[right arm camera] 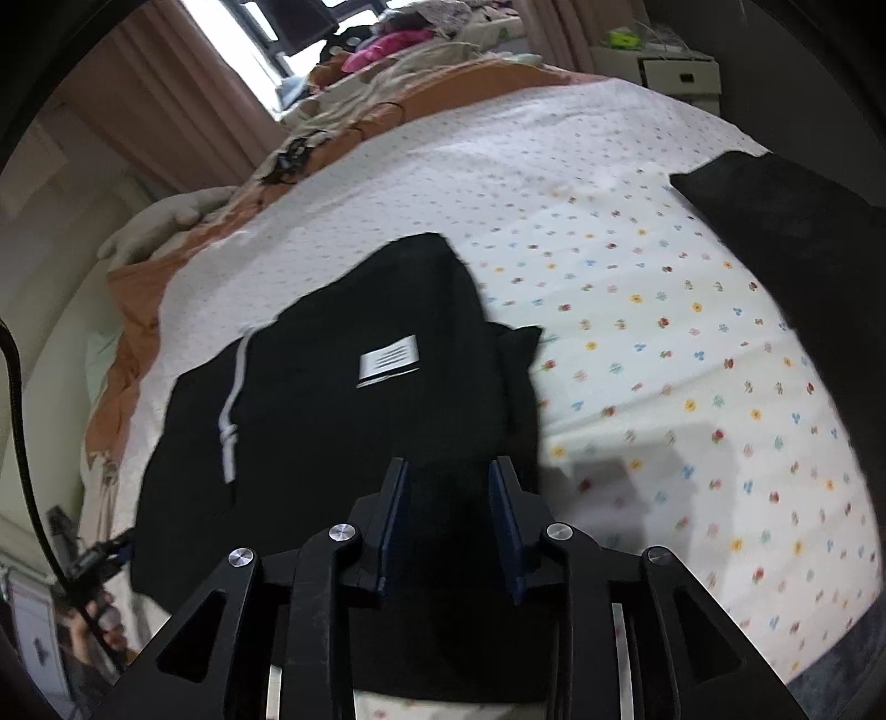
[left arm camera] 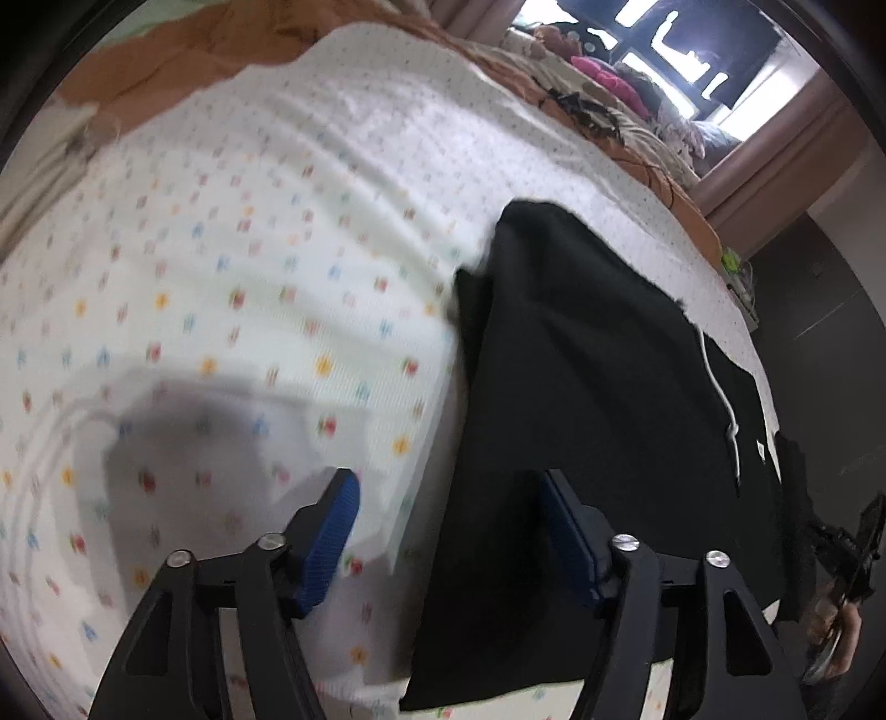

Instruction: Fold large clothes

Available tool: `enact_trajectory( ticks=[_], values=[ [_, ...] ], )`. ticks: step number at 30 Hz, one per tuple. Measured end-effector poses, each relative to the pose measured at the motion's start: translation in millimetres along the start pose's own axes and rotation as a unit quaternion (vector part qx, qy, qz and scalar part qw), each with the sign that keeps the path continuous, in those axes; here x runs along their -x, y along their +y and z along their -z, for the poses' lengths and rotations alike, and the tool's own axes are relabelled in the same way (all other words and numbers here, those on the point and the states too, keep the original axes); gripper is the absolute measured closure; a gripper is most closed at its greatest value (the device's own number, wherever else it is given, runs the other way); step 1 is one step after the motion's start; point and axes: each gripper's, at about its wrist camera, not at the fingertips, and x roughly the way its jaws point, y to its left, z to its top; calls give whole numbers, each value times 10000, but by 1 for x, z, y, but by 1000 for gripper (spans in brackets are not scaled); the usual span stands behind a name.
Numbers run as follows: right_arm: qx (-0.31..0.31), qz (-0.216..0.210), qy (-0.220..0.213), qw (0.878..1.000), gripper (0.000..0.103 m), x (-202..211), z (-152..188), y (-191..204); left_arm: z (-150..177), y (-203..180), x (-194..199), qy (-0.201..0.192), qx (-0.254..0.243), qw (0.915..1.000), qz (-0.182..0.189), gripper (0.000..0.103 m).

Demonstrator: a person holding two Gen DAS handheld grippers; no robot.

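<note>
A black hooded garment (left arm camera: 598, 387) with a white drawstring (left arm camera: 725, 410) lies on a white flower-print sheet (left arm camera: 221, 277). My left gripper (left arm camera: 448, 487) is open above its left edge, one blue pad over the sheet, the other over the black cloth, holding nothing. In the right wrist view the garment (right arm camera: 332, 399) shows a white label (right arm camera: 389, 359) and drawstring (right arm camera: 230, 421). My right gripper (right arm camera: 448, 471) has black cloth between its blue pads at the garment's near edge.
An orange blanket (right arm camera: 138, 288) borders the sheet. A second dark cloth (right arm camera: 786, 232) lies at the sheet's right. Piled clothes (right arm camera: 387, 44) and a window sit at the far end. A white drawer unit (right arm camera: 675, 72) stands beyond the bed.
</note>
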Motion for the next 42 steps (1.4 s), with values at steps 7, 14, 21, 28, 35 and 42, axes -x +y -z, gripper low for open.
enact_trajectory(
  ticks=[7,14,21,28,35,42],
  values=[
    [335,-458,241,9981,73,2,30,53,23,18,12,98,423,9987,275,42],
    [668,-740,697,9926,73,-34,60,108,48,33,22,299,919,9905,983,42],
    [968,-1016,1058,9844,73,-68,84,158,59,40,20,402,1327,9787,1517,42],
    [924,-857,1506,9805,72,-98,113,165,49,23,-5,472,1464,9696,1904,43],
    [1022,-793,1696,9770,77,-97,118,166,48,17,-12,388,1516,9714,1786,79],
    [829,-584,1493,9836,78,-111,86,162,48,18,-7,260,1520,9713,1811,82]
  ],
)
